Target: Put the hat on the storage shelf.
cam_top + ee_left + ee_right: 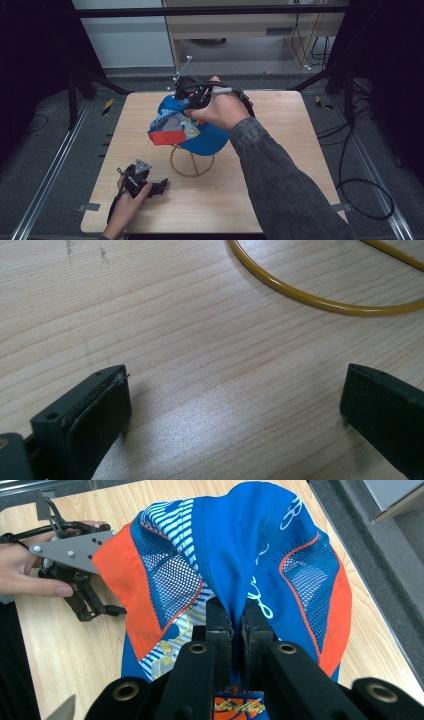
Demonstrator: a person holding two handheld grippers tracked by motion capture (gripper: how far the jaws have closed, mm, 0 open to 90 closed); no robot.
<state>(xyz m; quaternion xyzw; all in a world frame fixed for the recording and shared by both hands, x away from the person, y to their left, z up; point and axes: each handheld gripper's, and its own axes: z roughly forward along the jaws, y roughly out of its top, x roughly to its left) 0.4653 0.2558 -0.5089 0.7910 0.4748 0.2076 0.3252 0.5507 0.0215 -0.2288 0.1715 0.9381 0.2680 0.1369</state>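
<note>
A blue cap (187,127) with orange panels and mesh sides sits on top of a yellow wire stand (192,162) near the middle of the wooden table (285,150). My right gripper (237,612) comes in from the far side and is shut on a fold of the cap's blue fabric (240,540); in the high view it (192,97) is at the cap's back edge. My left gripper (160,187) rests low on the table at the front left, open, with bare wood between its jaws (237,390). The stand's ring base (310,300) lies just ahead of it.
Black frame posts (75,90) stand at the table's back corners. Cables (365,190) loop on the floor to the right, and a pale cabinet (240,30) is behind. The person's right sleeve (285,185) crosses the table's front right.
</note>
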